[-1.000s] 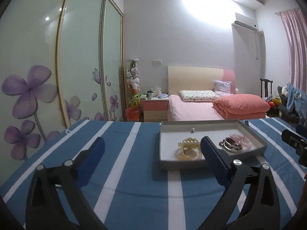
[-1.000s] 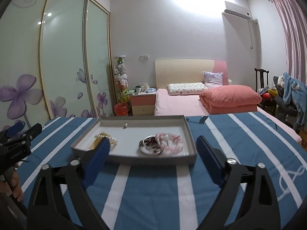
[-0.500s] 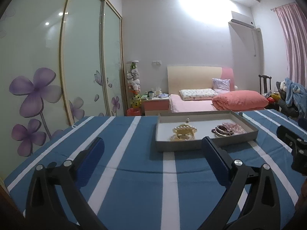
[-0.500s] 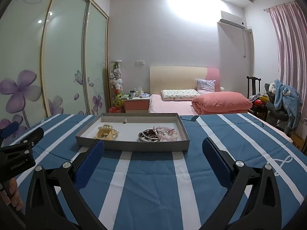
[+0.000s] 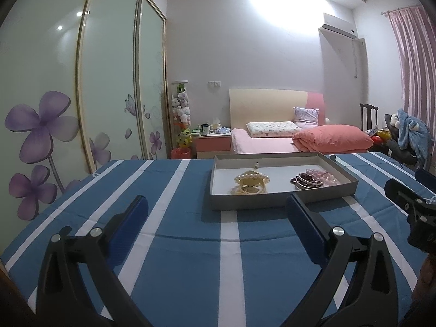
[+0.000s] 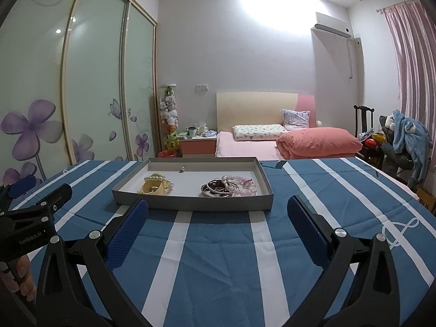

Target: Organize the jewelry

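Observation:
A shallow grey tray (image 5: 280, 203) (image 6: 190, 203) lies on the blue and white striped cloth. In it are a yellow hair clip with pearls (image 5: 252, 182) (image 6: 156, 184), a pile of dark and silver bangles (image 5: 306, 183) (image 6: 216, 186), a pink bead bracelet (image 5: 324, 177) (image 6: 242, 184) and a small ring (image 5: 256, 165) (image 6: 182, 168). My left gripper (image 5: 216, 219) is open and empty, short of the tray's near wall. My right gripper (image 6: 218, 215) is open and empty, just short of the tray.
The striped table (image 5: 177, 245) ends at the left and far edges. Behind stand a bed (image 5: 286, 141), a nightstand (image 5: 212, 143), wardrobe doors with purple flowers (image 5: 68, 95) and a chair with clothes (image 6: 403, 141). Each gripper shows at the side of the other's view.
Both grippers have pulled back from the tray and risen a little from half a second ago. Both stayed open. The jewelry in the tray has not moved.

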